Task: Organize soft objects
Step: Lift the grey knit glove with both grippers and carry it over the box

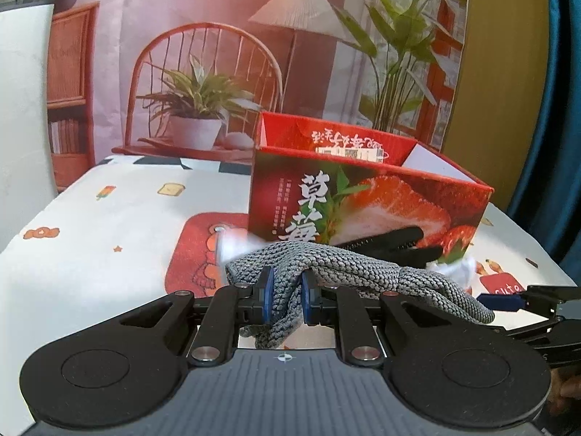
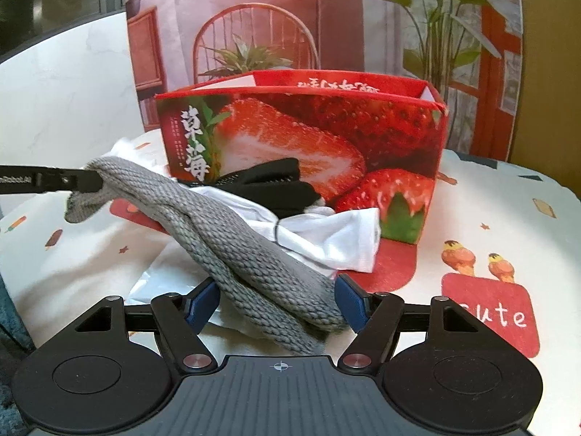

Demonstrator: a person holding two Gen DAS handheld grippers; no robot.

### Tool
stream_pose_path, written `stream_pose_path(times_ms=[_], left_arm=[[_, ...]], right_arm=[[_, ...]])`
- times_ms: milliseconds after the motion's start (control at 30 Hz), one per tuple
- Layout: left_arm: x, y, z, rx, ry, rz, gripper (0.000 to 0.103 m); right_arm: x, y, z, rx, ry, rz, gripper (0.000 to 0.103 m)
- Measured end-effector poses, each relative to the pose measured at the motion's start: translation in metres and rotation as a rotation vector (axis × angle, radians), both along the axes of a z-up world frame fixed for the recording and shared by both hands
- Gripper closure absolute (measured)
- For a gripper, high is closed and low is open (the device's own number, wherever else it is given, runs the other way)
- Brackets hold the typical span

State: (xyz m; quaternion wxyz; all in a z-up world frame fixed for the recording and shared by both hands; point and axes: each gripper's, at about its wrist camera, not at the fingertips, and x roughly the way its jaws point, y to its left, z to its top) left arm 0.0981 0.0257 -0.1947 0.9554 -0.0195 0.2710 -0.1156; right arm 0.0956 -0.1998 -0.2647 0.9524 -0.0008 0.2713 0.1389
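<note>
A grey knitted cloth (image 1: 348, 269) stretches between both grippers, lifted off the table. My left gripper (image 1: 285, 296) is shut on one end of it. In the right wrist view the cloth (image 2: 254, 254) runs from the left gripper's fingers (image 2: 72, 181) down between my right gripper's (image 2: 277, 301) blue pads (image 2: 348, 301), which stand wide apart at either side of it. Behind it, a white cloth (image 2: 337, 232) and a black cloth (image 2: 279, 181) lie in front of an open red strawberry box (image 2: 326, 138), also in the left wrist view (image 1: 366, 200).
The table (image 1: 109, 225) has a white cloth with cartoon prints and red patches (image 2: 490, 312). A crinkled clear plastic bag (image 2: 163, 279) lies under the grey cloth. A printed backdrop (image 1: 218, 54) hangs behind the box. A white wall panel (image 1: 21, 91) stands at left.
</note>
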Motion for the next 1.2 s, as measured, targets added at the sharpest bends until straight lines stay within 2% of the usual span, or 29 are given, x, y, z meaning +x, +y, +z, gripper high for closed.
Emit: stream_pose_path(times_ms=[267, 433, 633, 933, 1200], left_arm=[[0.001, 0.002, -0.002, -0.003, 0.011, 0.012, 0.086], [0.003, 0.002, -0.005, -0.008, 0.025, 0.013, 0.086], [0.001, 0.001, -0.006, -0.011, 0.026, 0.003, 0.086], [-0.001, 0.004, -0.001, -0.026, 0.002, 0.000, 0.086], [0.000, 0.004, 0.022, -0.053, -0.061, -0.018, 0.086]], right_arm=[[0.002, -0.010, -0.003, 0.045, 0.014, -0.030, 0.054], [0.001, -0.015, 0.000, 0.075, 0.007, -0.045, 0.072], [0.000, -0.018, 0.003, 0.100, -0.002, -0.050, 0.083], [-0.005, -0.020, 0.012, 0.126, -0.048, -0.056, 0.086], [-0.009, -0.026, 0.033, 0.159, -0.120, -0.070, 0.086]])
